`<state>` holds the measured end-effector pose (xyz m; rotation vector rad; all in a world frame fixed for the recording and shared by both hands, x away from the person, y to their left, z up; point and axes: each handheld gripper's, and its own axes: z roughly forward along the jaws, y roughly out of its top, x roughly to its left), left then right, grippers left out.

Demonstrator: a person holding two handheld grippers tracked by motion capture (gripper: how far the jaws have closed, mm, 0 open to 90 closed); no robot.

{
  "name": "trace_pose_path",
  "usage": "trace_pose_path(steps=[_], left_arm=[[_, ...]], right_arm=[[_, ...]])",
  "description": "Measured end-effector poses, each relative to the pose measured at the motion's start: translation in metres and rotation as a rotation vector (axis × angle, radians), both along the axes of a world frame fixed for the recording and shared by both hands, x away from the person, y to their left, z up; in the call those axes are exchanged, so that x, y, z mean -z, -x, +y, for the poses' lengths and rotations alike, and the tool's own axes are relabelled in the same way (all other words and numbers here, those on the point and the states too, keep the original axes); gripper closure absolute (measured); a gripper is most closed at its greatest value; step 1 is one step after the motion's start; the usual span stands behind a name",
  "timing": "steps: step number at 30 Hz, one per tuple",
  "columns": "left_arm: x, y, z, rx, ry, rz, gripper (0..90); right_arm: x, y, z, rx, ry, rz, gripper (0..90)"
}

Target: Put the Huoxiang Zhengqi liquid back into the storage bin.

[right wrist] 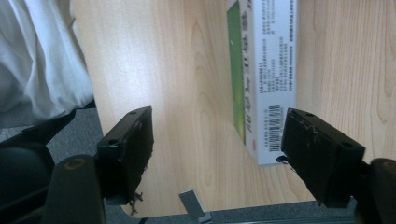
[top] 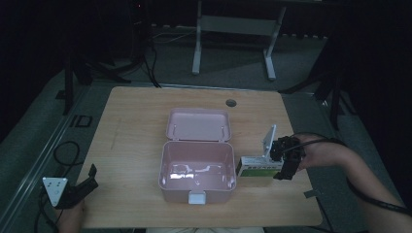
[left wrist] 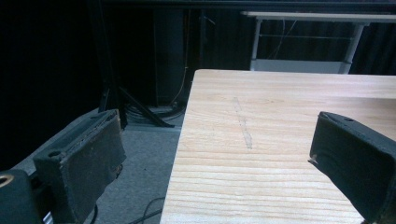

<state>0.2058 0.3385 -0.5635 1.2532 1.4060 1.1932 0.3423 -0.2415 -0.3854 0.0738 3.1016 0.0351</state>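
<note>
I find the right gripper [top: 282, 162] at the right side of the wooden table [top: 136, 126], held level and pointing left, at the right end of a green-and-white carton [top: 257, 167]. In the right gripper view its jaws stand apart; one pad [right wrist: 317, 149] lies against or just at the carton's white printed face [right wrist: 275, 70], while the other pad [right wrist: 130, 144] is well clear of it, with bare wood between. I therefore record no clamp on the carton. Whether the near pad actually touches the carton I cannot tell.

The carton lies on its long side on the table, just beside the right wall of an open pink box [top: 197, 174], whose lid [top: 198, 124] is folded back flat behind it. The box interior appears bare.

The left gripper [top: 80, 187] sits at the table's near left corner, partly over the edge. In the left gripper view its pads [left wrist: 93, 158] are wide apart, nothing between them, tabletop ahead.
</note>
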Motion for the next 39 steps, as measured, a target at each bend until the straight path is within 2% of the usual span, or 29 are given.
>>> trace_pose_path(steps=[7, 16, 18, 24, 27, 31, 39], left_arm=[[0.0, 0.0, 0.0, 0.002, 0.001, 0.001, 3.3], [0.0, 0.0, 0.0, 0.003, 0.001, 0.002, 3.3], [0.0, -0.001, 0.0, 0.004, 0.0, 0.004, 3.3], [0.0, -0.001, -0.001, 0.006, -0.002, 0.007, 3.3], [0.0, -0.001, 0.0, 0.005, 0.0, 0.007, 3.3], [0.0, -0.001, -0.001, 0.006, -0.002, 0.008, 3.3], [0.0, -0.001, -0.001, 0.005, -0.005, 0.012, 3.3]], right_arm=[[0.007, -0.021, 0.0, 0.017, -0.003, -0.014, 32.8], [0.029, -0.042, 0.005, 0.025, 0.028, 0.014, 42.3], [0.034, -0.043, 0.007, 0.019, 0.038, 0.007, 47.0], [0.045, -0.047, 0.012, 0.03, 0.042, 0.018, 50.3], [0.052, -0.048, 0.014, 0.042, 0.06, 0.05, 51.7], [0.059, -0.049, 0.015, 0.033, 0.07, 0.041, 57.4], [0.063, -0.048, 0.016, 0.003, 0.076, 0.031, 59.4]])
